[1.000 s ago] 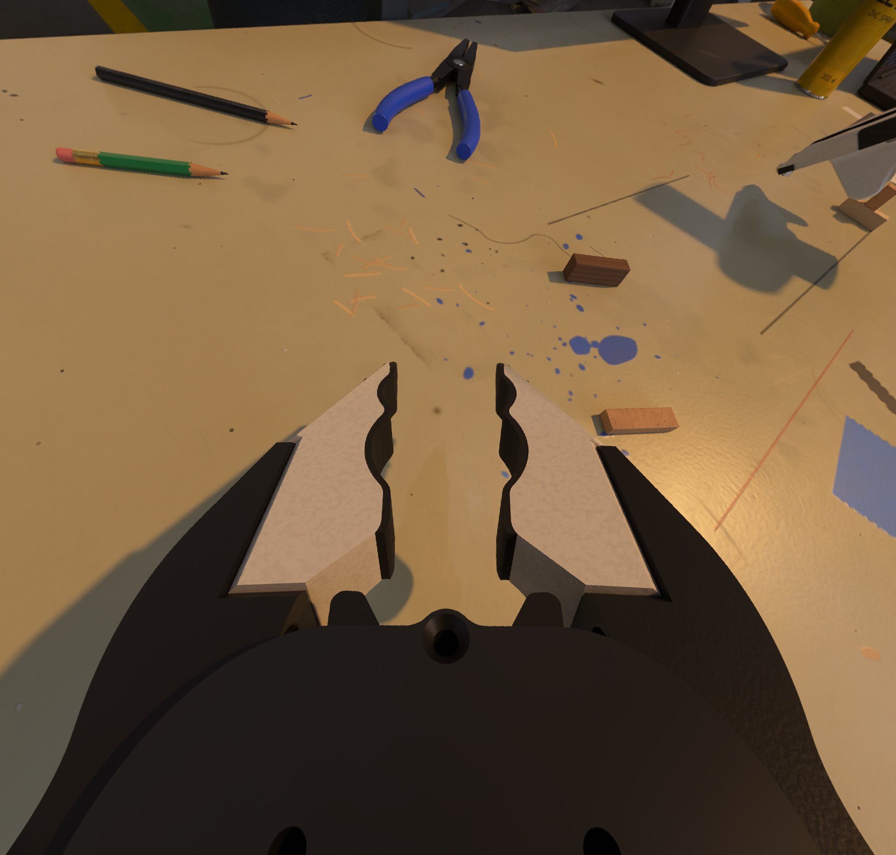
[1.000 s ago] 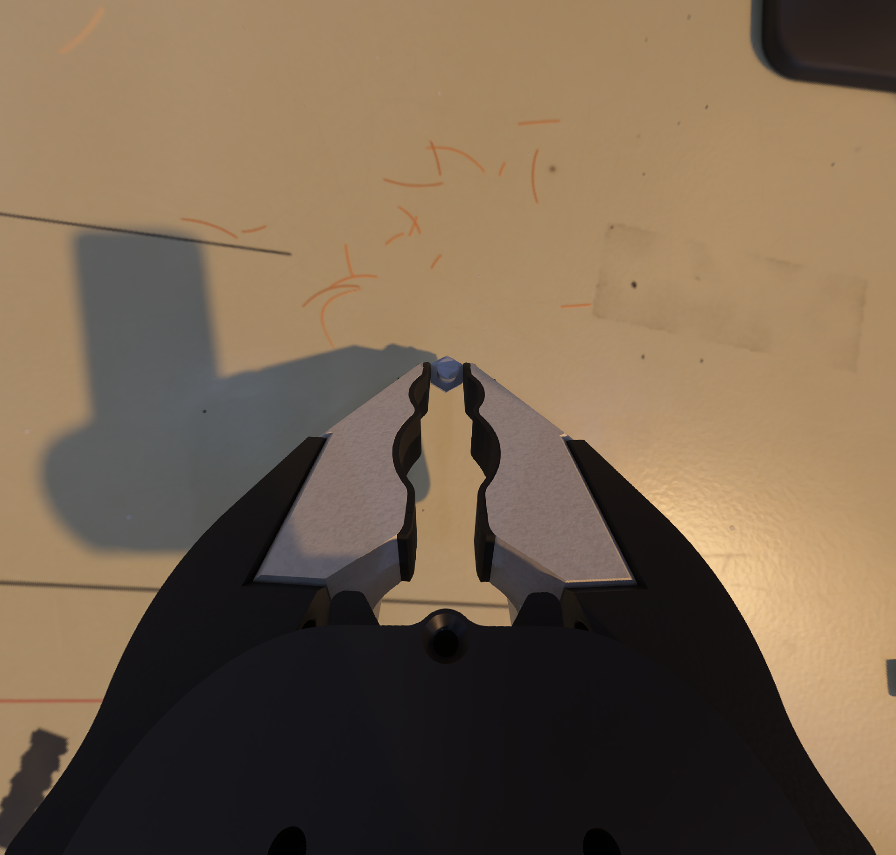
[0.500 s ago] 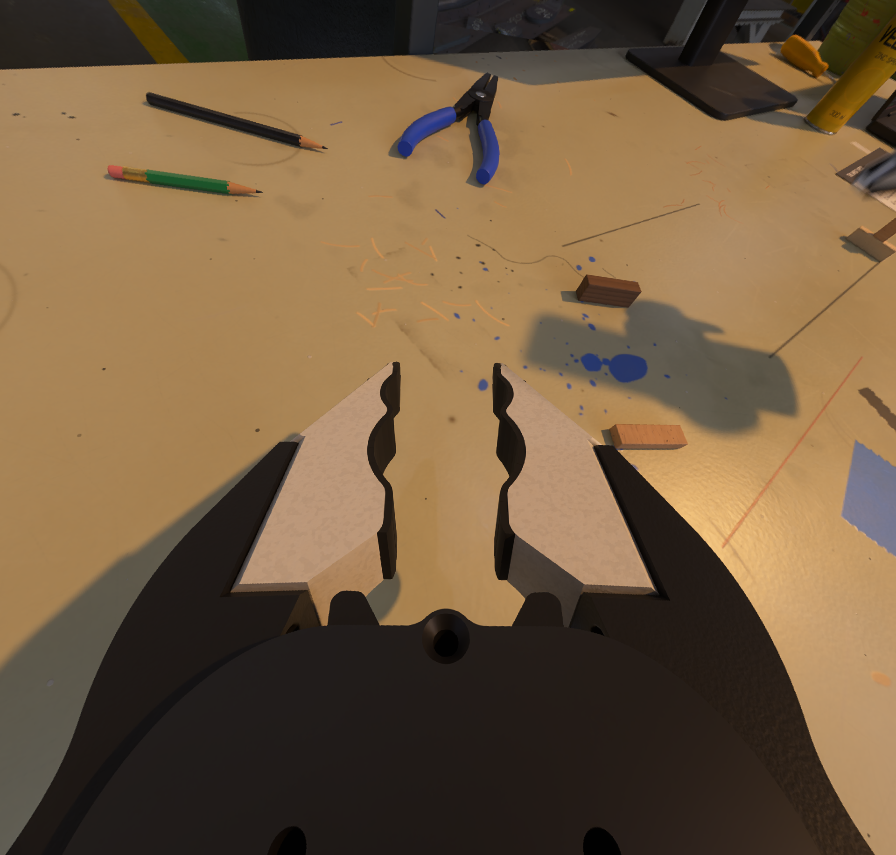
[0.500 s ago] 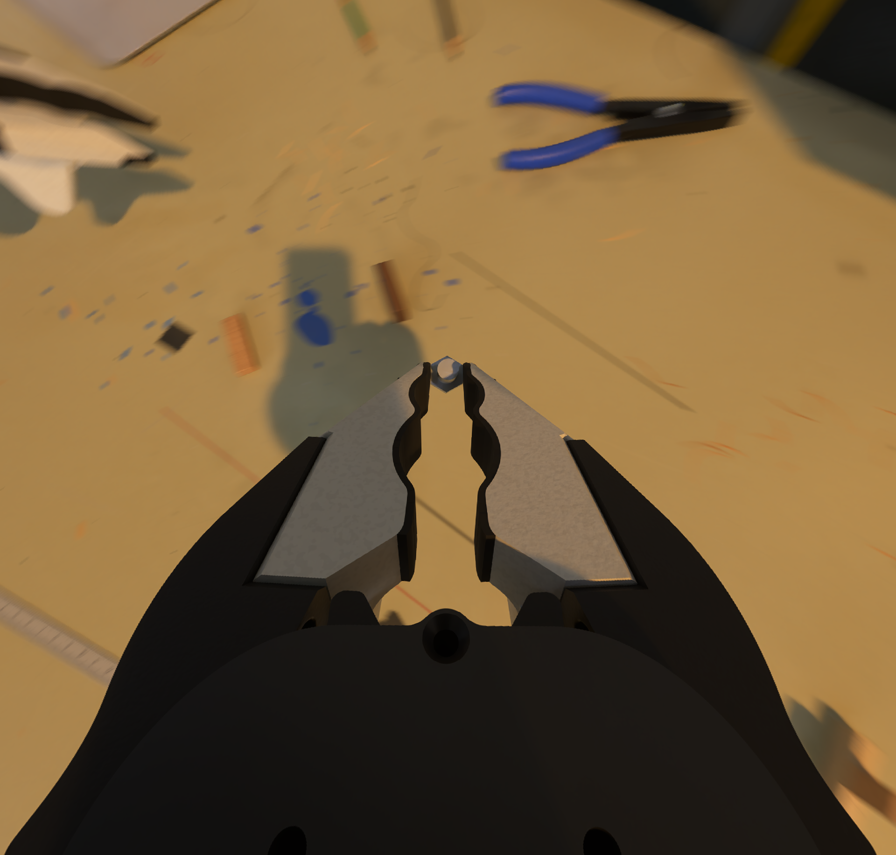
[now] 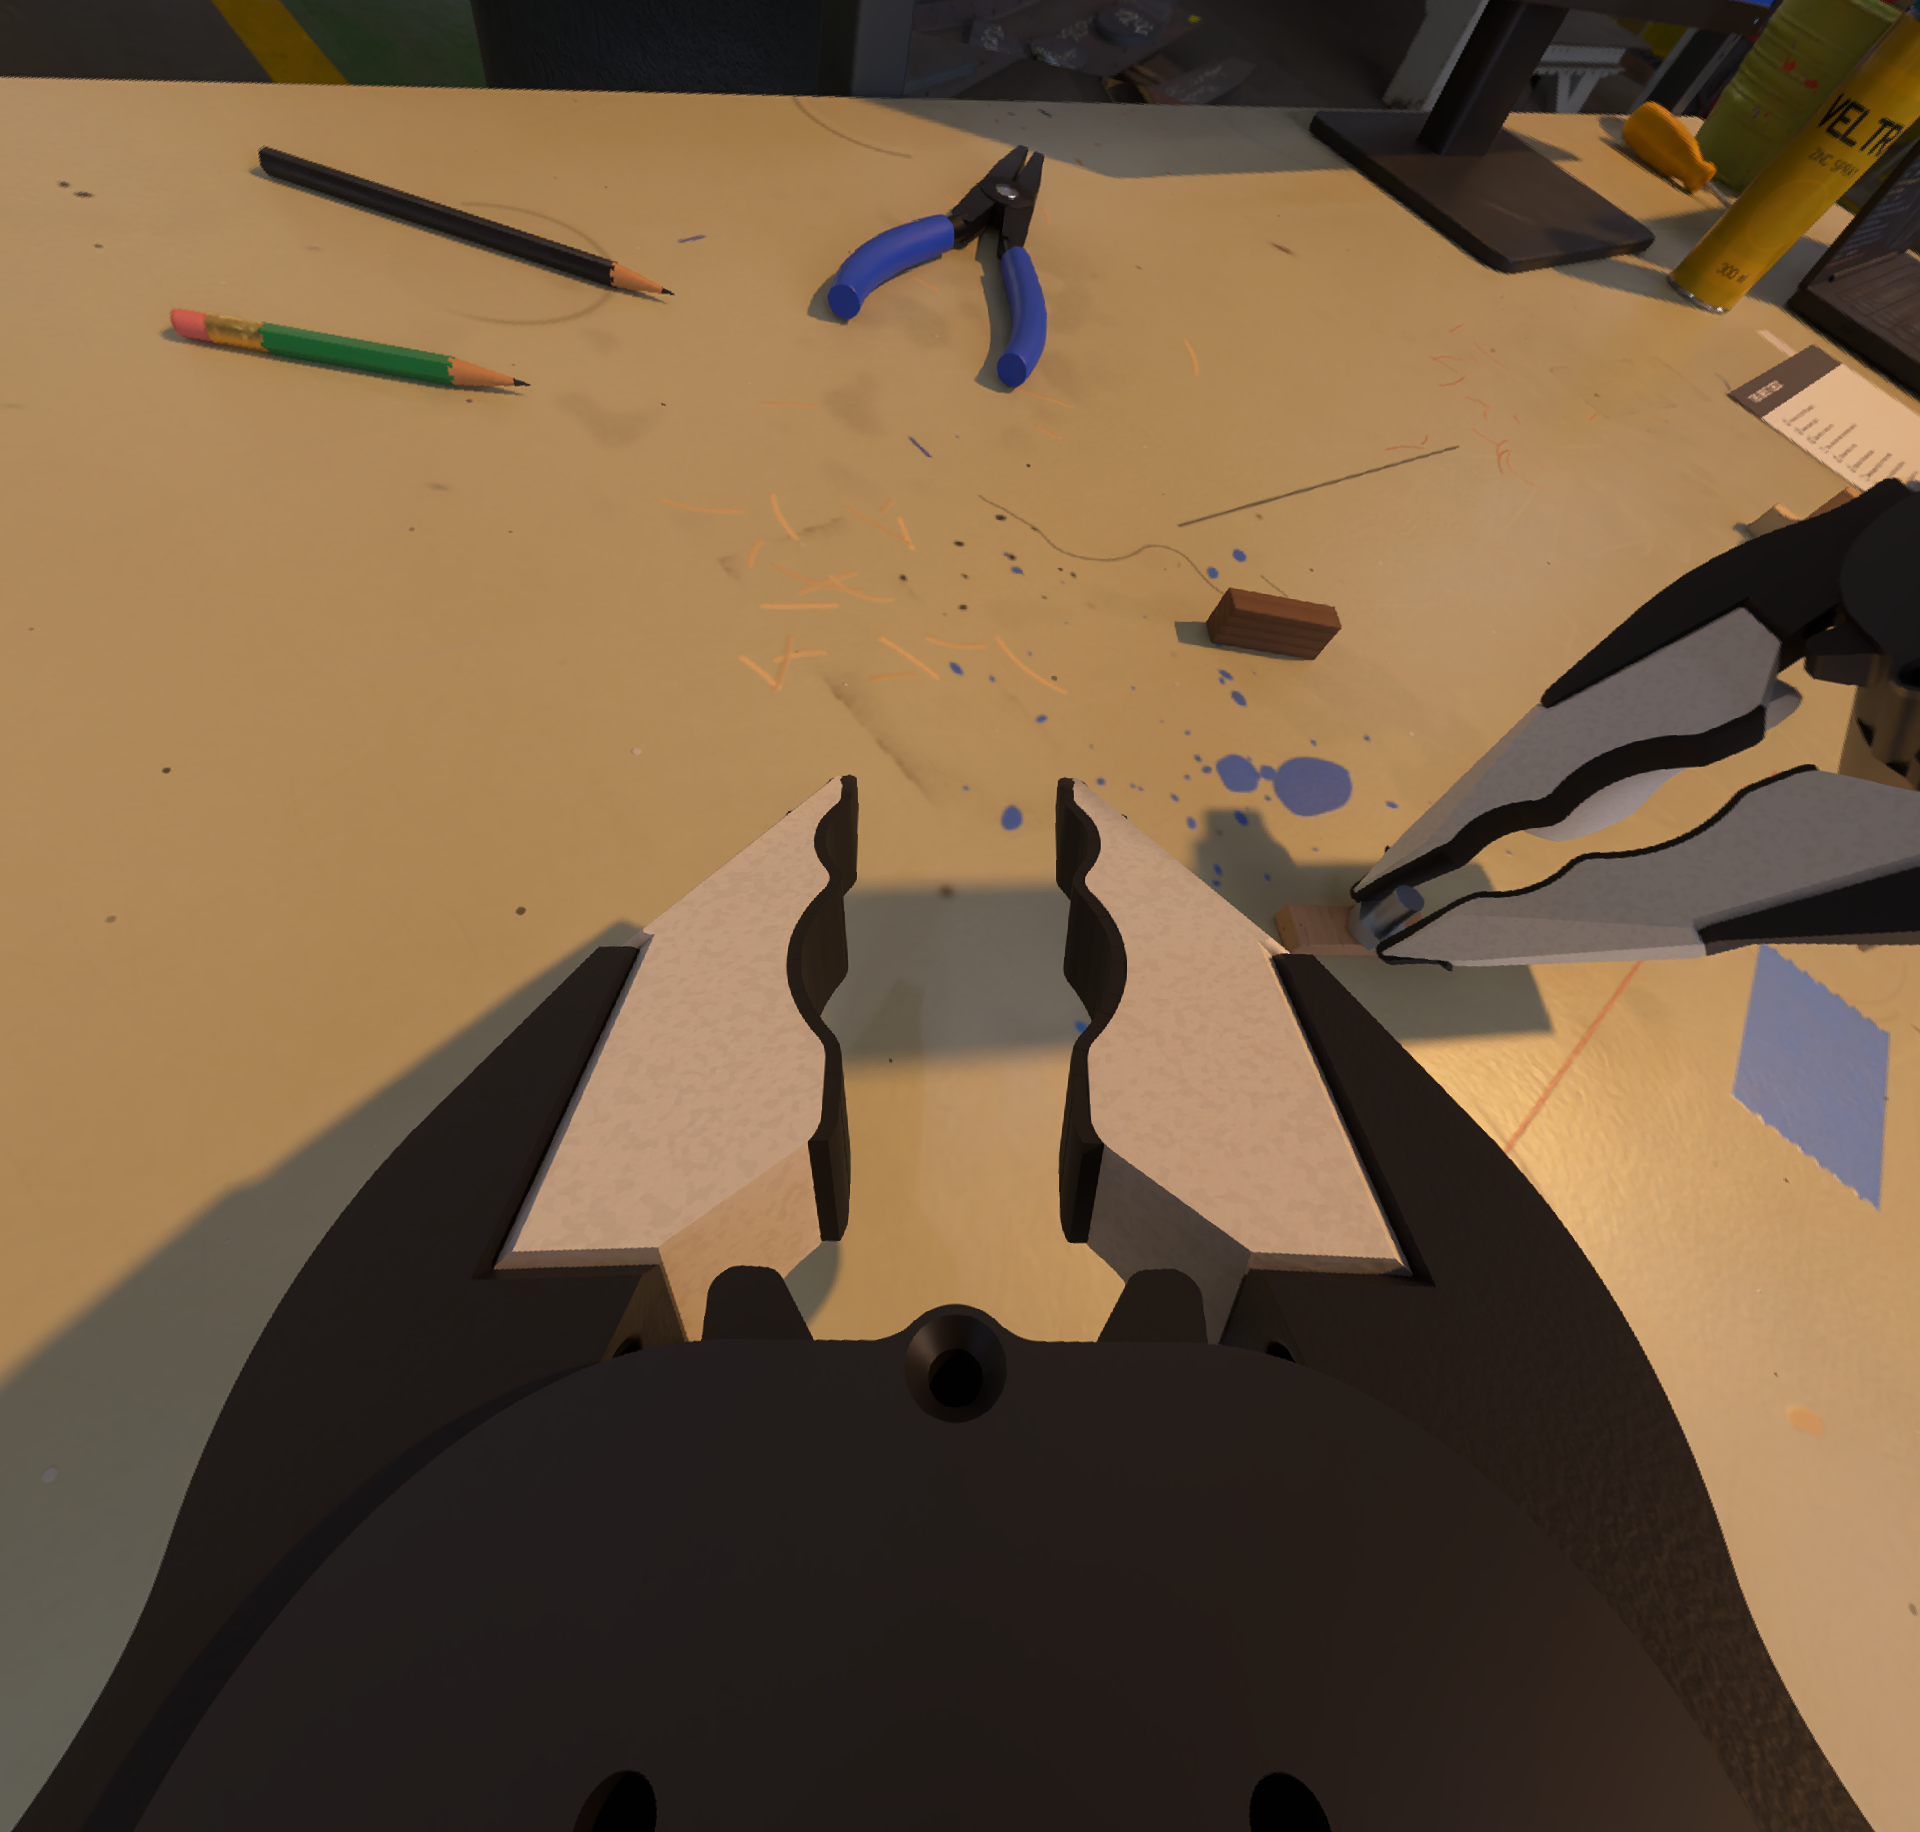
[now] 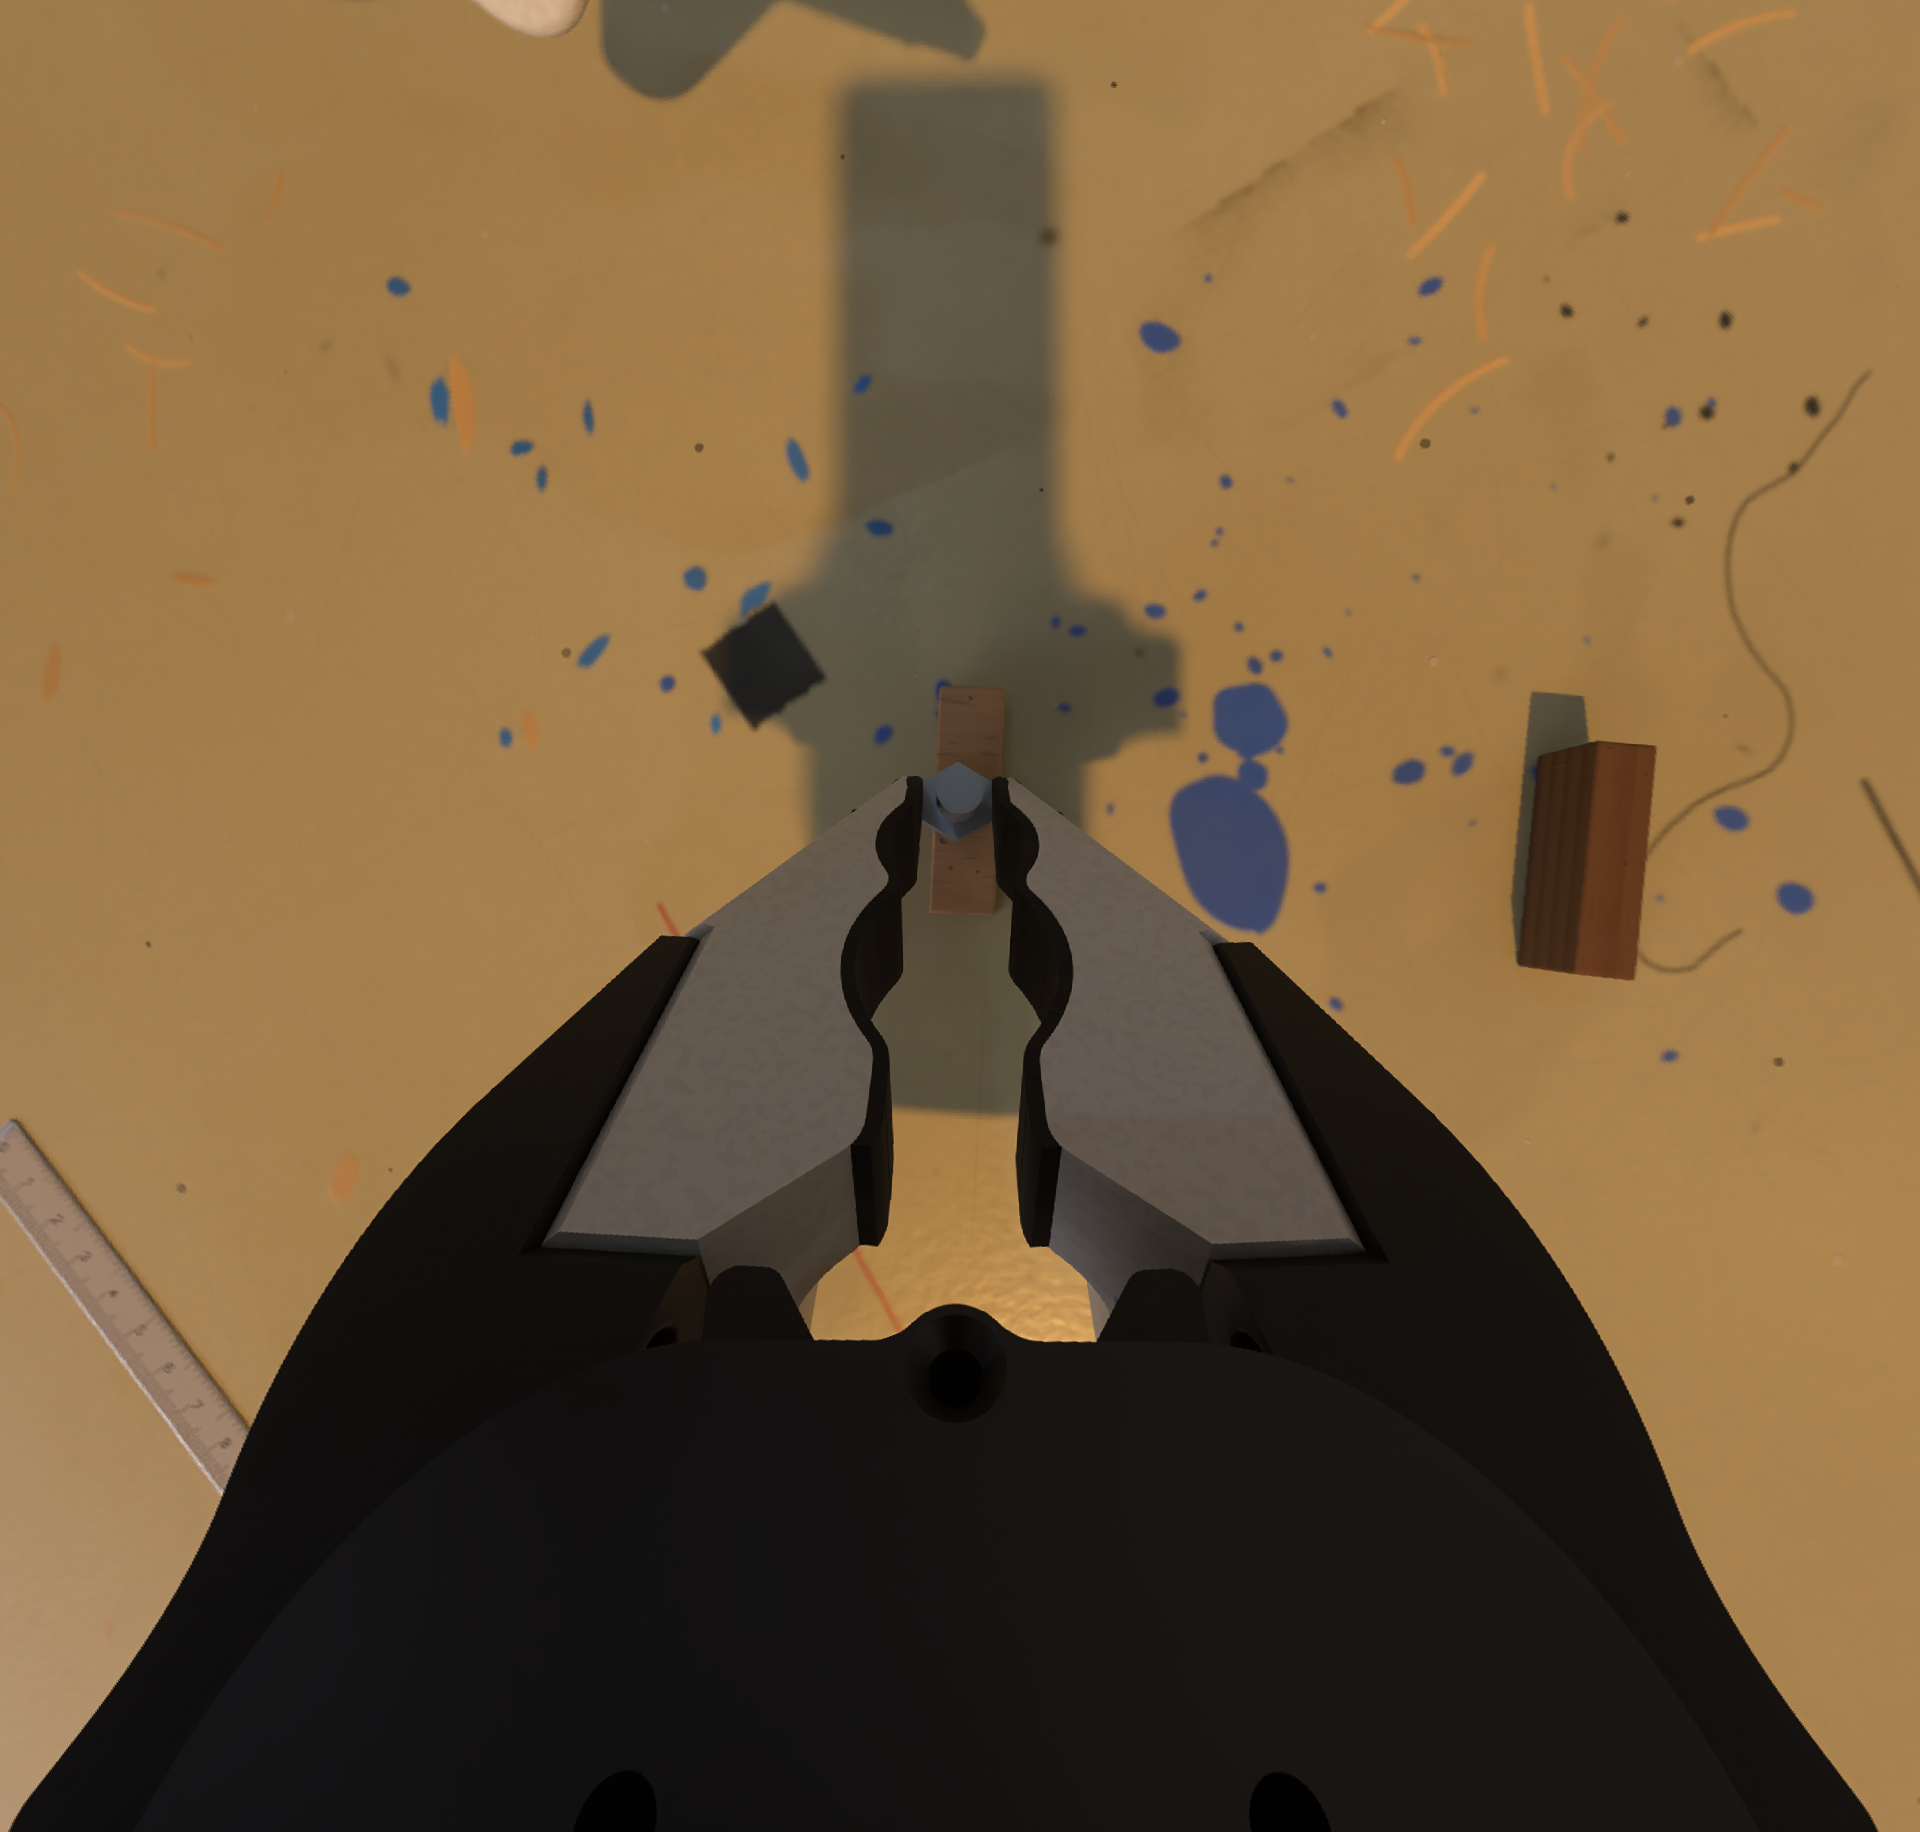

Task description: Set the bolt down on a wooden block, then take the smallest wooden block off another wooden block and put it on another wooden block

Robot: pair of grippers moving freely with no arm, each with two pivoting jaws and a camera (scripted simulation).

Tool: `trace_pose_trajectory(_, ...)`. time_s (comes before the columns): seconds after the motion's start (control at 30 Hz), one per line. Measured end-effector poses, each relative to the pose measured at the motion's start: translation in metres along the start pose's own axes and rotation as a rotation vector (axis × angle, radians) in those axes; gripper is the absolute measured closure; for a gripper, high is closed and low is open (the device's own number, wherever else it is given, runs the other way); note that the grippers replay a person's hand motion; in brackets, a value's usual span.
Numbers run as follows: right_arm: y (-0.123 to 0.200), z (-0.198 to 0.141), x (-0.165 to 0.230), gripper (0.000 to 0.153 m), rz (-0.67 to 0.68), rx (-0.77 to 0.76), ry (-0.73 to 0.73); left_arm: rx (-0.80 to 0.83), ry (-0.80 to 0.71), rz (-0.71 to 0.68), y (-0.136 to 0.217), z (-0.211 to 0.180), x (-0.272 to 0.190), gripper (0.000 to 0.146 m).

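Note:
My right gripper (image 6: pixel 956 788) is shut on a small grey hex bolt (image 6: pixel 956 808) and holds it directly over a light wooden block (image 6: pixel 969 728) that lies flat on the table. In the left wrist view the right gripper (image 5: pixel 1374 918) comes in from the right, with the bolt (image 5: pixel 1387 918) low at the light block (image 5: pixel 1311 928); I cannot tell if they touch. A dark brown block (image 5: pixel 1273 624) (image 6: pixel 1584 857) lies apart. My left gripper (image 5: pixel 954 806) is open and empty above the table. A tan block (image 5: pixel 1775 517) with a small piece on it is mostly hidden behind the right gripper.
Blue-handled pliers (image 5: pixel 966 255), a black pencil (image 5: pixel 447 219) and a green pencil (image 5: pixel 332 348) lie at the far side. A monitor stand (image 5: pixel 1486 193), a yellow can (image 5: pixel 1787 172) and a paper card (image 5: pixel 1829 421) are at the far right. A small black square (image 6: pixel 764 662) and a ruler (image 6: pixel 114 1304) lie near the right gripper.
My right gripper has swung across the table with the bolt and come down over the light block. The left gripper's view has drawn back a little and it stays open.

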State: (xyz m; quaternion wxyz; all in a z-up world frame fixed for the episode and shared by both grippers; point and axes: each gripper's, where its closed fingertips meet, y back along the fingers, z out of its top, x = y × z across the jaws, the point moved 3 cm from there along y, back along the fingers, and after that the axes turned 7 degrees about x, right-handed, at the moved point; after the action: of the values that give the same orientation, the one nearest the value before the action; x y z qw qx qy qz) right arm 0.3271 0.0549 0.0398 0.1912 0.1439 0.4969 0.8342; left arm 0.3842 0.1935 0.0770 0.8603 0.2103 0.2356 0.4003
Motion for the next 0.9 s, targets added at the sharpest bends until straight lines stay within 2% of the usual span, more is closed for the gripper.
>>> trace_pose_trajectory(0.17, 0.009, 0.003, -0.002, 0.137, 0.100, -0.060, -0.097, -0.009, 0.005, -0.017, 0.003, 0.002, -0.003, 0.108)
trace_pose_trajectory(0.2, 0.017, 0.004, -0.006, 0.122, 0.122, -0.096, -0.118, -0.012, 0.003, -0.022, 0.003, 0.002, -0.004, 0.108)
trace_pose_trajectory(0.23, 0.027, 0.003, -0.013, 0.116, 0.128, -0.139, -0.139, -0.014, 0.000, -0.025, 0.004, 0.003, -0.005, 0.108)
trace_pose_trajectory(0.33, 0.065, -0.016, -0.061, 0.114, -0.005, -0.227, -0.201, -0.012, -0.009, -0.028, 0.005, 0.003, -0.008, 0.108)
trace_pose_trajectory(0.43, 0.113, -0.073, -0.129, 0.108, -0.222, -0.225, -0.348, -0.011, -0.017, -0.026, 0.004, 0.003, -0.009, 0.108)
trace_pose_trajectory(0.53, 0.163, -0.165, -0.185, 0.106, -0.412, -0.175, -0.617, 0.008, -0.026, -0.022, 0.002, 0.000, -0.009, 0.108)
trace_pose_trajectory(0.6, 0.187, -0.228, -0.202, 0.103, -0.508, -0.126, -0.764, 0.017, -0.029, -0.024, 0.001, -0.001, -0.009, 0.108)
trace_pose_trajectory(0.67, 0.196, -0.274, -0.201, 0.093, -0.505, -0.061, -0.856, 0.022, -0.034, -0.021, 0.000, -0.002, -0.010, 0.108)
trace_pose_trajectory(0.77, 0.191, -0.304, -0.191, 0.089, -0.498, -0.062, -0.864, 0.033, -0.040, -0.015, -0.002, -0.003, -0.009, 0.108)
trace_pose_trajectory(0.9, 0.181, -0.314, -0.185, 0.092, -0.487, -0.117, -0.878, 0.035, -0.040, -0.005, -0.003, -0.004, -0.007, 0.108)
